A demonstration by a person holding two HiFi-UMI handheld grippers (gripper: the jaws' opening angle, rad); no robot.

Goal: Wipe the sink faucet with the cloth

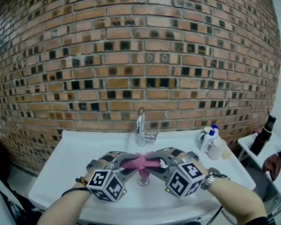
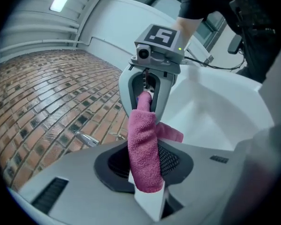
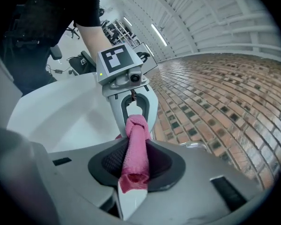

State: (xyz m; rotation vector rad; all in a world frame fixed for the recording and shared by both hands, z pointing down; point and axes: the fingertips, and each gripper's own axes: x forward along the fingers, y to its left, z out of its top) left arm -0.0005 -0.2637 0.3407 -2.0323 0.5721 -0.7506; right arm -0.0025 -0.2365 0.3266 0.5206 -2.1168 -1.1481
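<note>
Cloth: the pink cloth (image 1: 141,162) is rolled into a short rope and stretched between the two tongs. It hangs over the sink (image 1: 79,156), near the front of the faucet (image 1: 140,127) but apart from it.
Why held so: with an end in each hand, the taut band could probably be passed round the spout and drawn to and fro, which suits a round chrome pipe better than a flat pad.
Left tongs (image 1: 126,164): narrowed down and pinching one end of the cloth, which trails out over the lower jaw.
Right tongs (image 1: 157,164): likewise closed on the other, bunched end, facing the left pair.
Faucet: upright at the sink's back rim against the brick wall (image 1: 131,55), not yet wiped by the look of it.
Bottles (image 1: 209,138): at the sink's right corner, well apart from the work.
</note>
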